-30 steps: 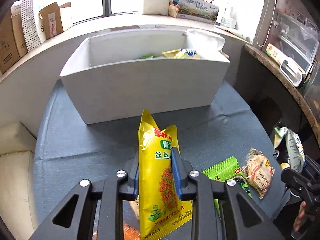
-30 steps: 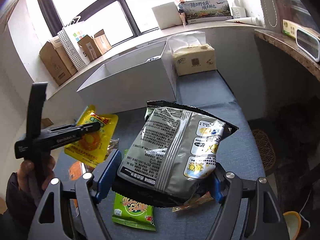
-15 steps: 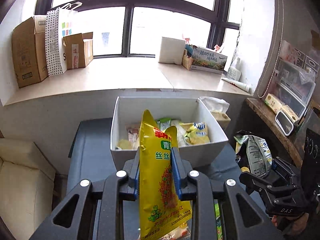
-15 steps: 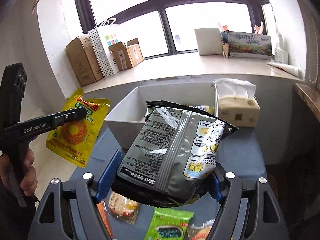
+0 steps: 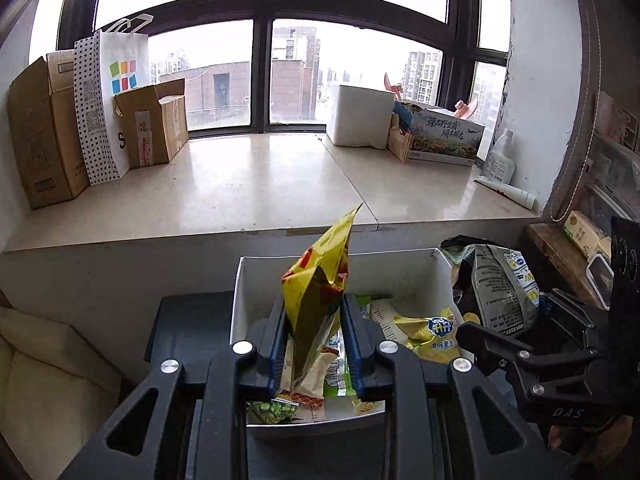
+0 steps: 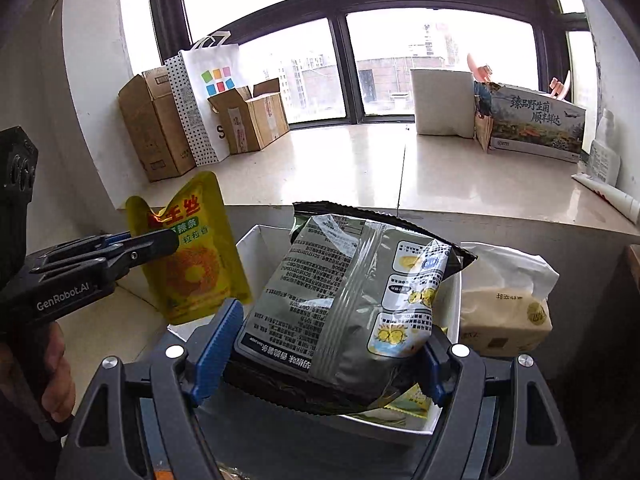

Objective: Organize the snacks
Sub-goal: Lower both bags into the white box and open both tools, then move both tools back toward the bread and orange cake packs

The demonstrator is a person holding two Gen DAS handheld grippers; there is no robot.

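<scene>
Delivery is the step in hand: both packets hang above the white box point(image 5: 440, 268). Left hand-held gripper point(image 5: 314, 344) pinches a yellow snack pouch point(image 5: 320, 280) upright over packets already inside. Right hand-held gripper point(image 6: 320, 344) clamps a grey chip bag point(image 6: 352, 300) across its width. Next, I judge, each needs lowering over a free patch before letting go.

White bin point(image 5: 400, 258) open-topped, floor part-filled with snack packets point(image 5: 426, 330), tissue pack point(image 6: 506, 312) just beside its right wall, window ledge point(image 5: 240, 188) behind, middle stretch bare, cardboard boxes point(image 5: 44, 136) far left.
</scene>
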